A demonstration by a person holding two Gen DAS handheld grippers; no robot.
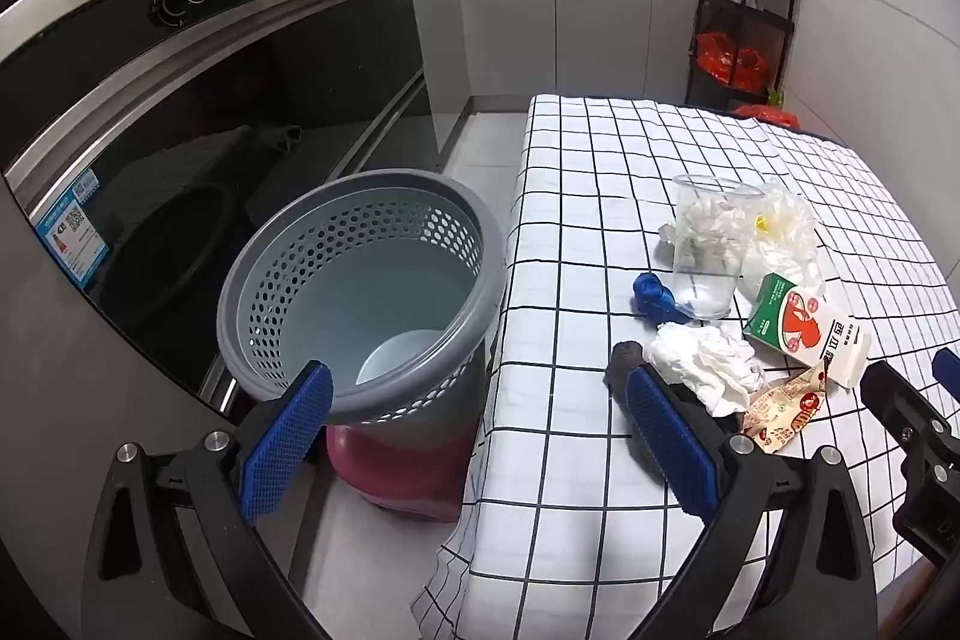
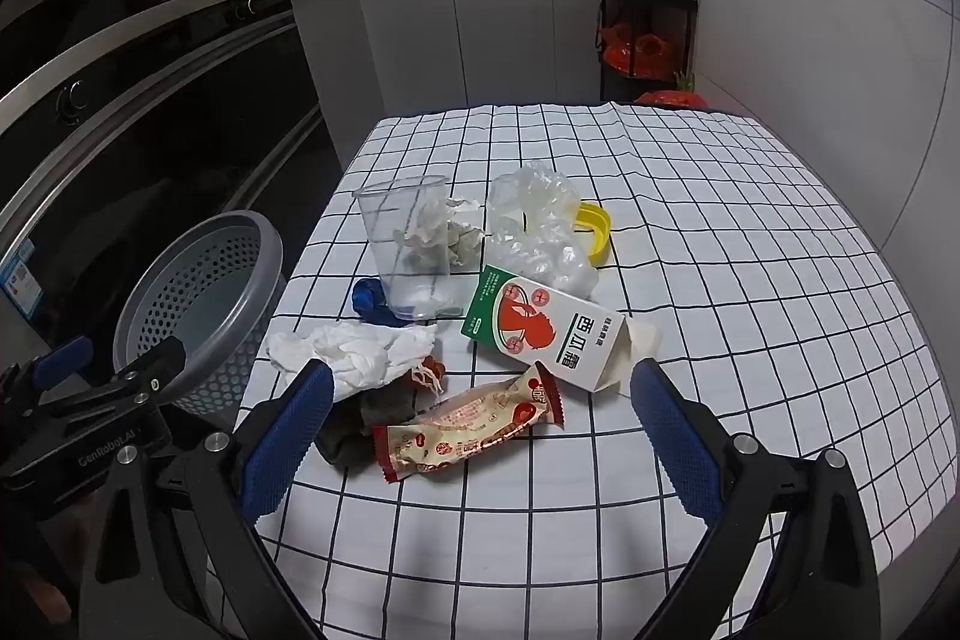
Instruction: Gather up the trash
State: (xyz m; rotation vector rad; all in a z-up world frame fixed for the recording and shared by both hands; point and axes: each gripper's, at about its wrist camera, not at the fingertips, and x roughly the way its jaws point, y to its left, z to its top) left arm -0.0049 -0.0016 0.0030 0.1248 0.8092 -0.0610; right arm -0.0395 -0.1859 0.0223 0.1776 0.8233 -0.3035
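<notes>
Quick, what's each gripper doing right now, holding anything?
Left gripper: jaws open, holding nothing.
Right gripper: jaws open, holding nothing, above the snack wrapper.

Grey bin (image 1: 360,280) beside table (image 1: 600,490) — jaws apart.

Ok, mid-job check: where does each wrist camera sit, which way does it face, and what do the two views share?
Left wrist: on the left gripper, above the table's left edge, facing the grey basket and stove; its open blue fingers frame the view, right gripper at the edge.
Right wrist: on the right gripper, above the checked tablecloth, facing the snack wrapper and milk carton; fingers open, left gripper at left.
Shared: basket, plastic cup, carton, tissue, wrapper.
</notes>
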